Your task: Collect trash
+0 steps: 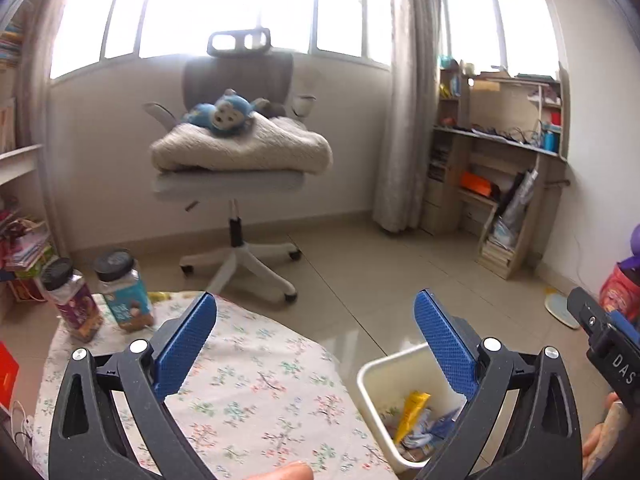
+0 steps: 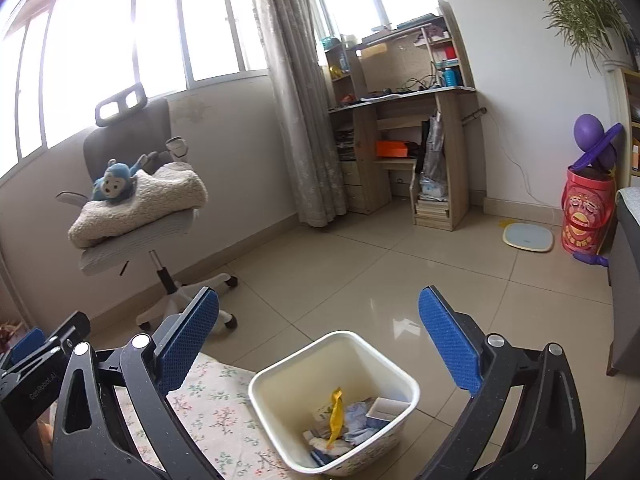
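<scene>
Both grippers point forward and a little downward over the edge of the table [image 1: 260, 396], which wears a floral cloth. The left gripper [image 1: 316, 344] has its jaws released and spread wide with nothing between them; the right gripper [image 2: 318, 344] likewise stands wide and empty. The white bin [image 2: 280, 384] sits on the tiled floor just beside the table, holding a yellow wrapper [image 2: 335, 416], crumpled blue-and-white scraps and a small white box. Only the left wrist view shows two dark-lidded snack jars [image 1: 100, 296] at the table's far corner; only the right view shows a red drum [image 2: 586, 216].
</scene>
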`<state>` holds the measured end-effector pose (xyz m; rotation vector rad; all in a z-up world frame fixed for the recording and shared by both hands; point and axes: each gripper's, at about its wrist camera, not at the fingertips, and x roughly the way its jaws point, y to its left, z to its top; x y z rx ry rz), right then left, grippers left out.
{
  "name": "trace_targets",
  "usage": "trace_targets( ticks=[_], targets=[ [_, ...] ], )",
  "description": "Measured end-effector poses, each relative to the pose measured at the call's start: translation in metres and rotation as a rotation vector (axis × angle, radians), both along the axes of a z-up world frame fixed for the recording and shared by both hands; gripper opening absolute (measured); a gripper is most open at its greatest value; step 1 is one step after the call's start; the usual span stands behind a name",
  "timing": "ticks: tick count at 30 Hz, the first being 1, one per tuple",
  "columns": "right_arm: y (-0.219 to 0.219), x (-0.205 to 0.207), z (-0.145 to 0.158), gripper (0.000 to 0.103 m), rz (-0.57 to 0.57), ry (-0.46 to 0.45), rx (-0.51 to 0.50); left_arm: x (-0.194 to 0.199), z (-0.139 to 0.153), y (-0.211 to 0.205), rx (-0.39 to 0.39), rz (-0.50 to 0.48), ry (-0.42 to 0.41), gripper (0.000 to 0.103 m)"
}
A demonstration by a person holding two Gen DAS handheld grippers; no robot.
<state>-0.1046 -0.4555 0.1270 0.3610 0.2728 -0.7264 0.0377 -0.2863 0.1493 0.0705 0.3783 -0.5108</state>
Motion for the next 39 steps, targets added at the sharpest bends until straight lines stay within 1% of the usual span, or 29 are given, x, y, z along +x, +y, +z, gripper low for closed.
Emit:
trace_targets(
  ticks=[1,4,9,14,17,20,26,33,39],
  targets=[
    [0.009,0.007,0.001,0.096,0.019,0.010,0.007,0.001,0.002,0.011,0.017,0.030,-0.004,0.096],
    [0.037,0.029,0.003,0.096,0.088,0.044,0.029,0.012,0.004,0.043,0.047,0.083,0.043,0.096],
    [0.088,0.060,0.008,0.096,0.177,0.062,-0.006,0.022,-0.002,0.103,0.052,0.189,0.078,0.096],
    [0.137,0.089,-0.002,0.096,0.261,0.087,-0.048,0.038,-0.016,0.156,0.059,0.299,0.116,0.096],
    [0.163,0.105,-0.011,0.096,0.297,0.109,-0.097,0.047,-0.027,0.182,0.070,0.341,0.145,0.096],
    [0.181,0.115,-0.018,0.096,0.326,0.118,-0.110,0.051,-0.034,0.201,0.064,0.374,0.169,0.096],
    [0.195,0.129,-0.026,0.096,0.360,0.140,-0.122,0.057,-0.045,0.219,0.055,0.407,0.203,0.096],
    [0.203,0.138,-0.031,0.096,0.382,0.164,-0.144,0.053,-0.041,0.221,0.047,0.419,0.187,0.096],
    [0.203,0.136,-0.029,0.096,0.389,0.156,-0.142,0.051,-0.039,0.220,0.049,0.421,0.182,0.096]
  ],
)
